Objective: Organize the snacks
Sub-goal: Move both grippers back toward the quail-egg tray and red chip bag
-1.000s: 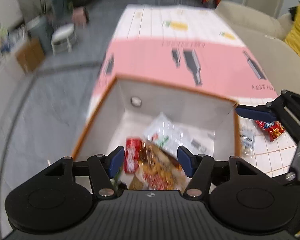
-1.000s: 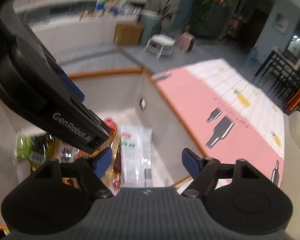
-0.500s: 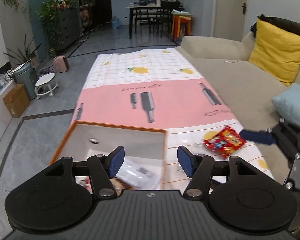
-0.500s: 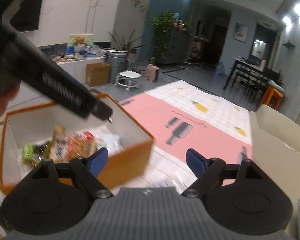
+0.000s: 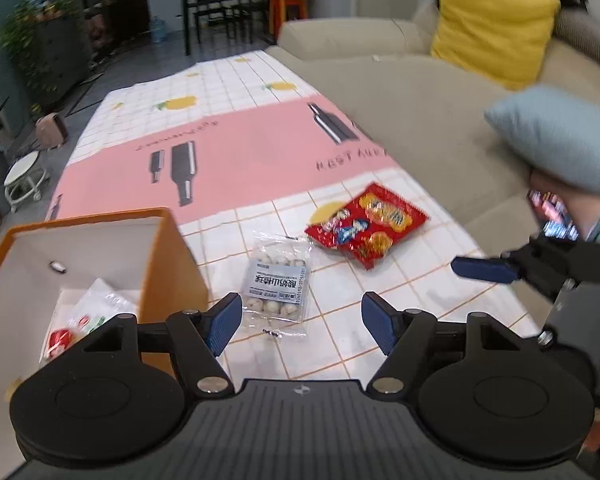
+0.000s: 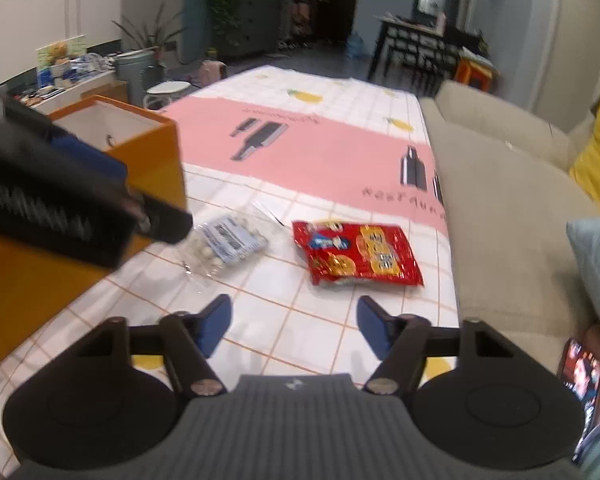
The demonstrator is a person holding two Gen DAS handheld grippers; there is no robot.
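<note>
While the sofa [image 5: 400,92] fills the far side of both views, the desk [image 5: 236,160] beside it carries everything that matters, under a cloth of pink band and white checks. At its near left corner stands the orange storage box [image 5: 168,256], open-topped, with several snack packets already lying on its white floor. Two packets are left out on the cloth, just beside each other and a little apart from the box: the red biscuit bag [image 6: 358,254], flat and puffy, and the smaller clear bag of white round candies [image 5: 278,280], nearer the box wall. Both look light, soft and crinkly, so I judge they will buckle and slide if pinched in the middle; a sealed edge or a corner seems the safer hold, and the biscuits may crush under a hard squeeze. Hovering above the clear bag, the left claw [image 5: 302,322] has its jaws spreading wide with nothing between them. Over the bare cloth short of the red bag, the right claw [image 6: 294,326] is narrowing its jaws, yet they are apart and grip nothing. At the right edge a hand [image 5: 572,208] holds a phone [image 6: 580,368], its lit screen too blurred to read.
</note>
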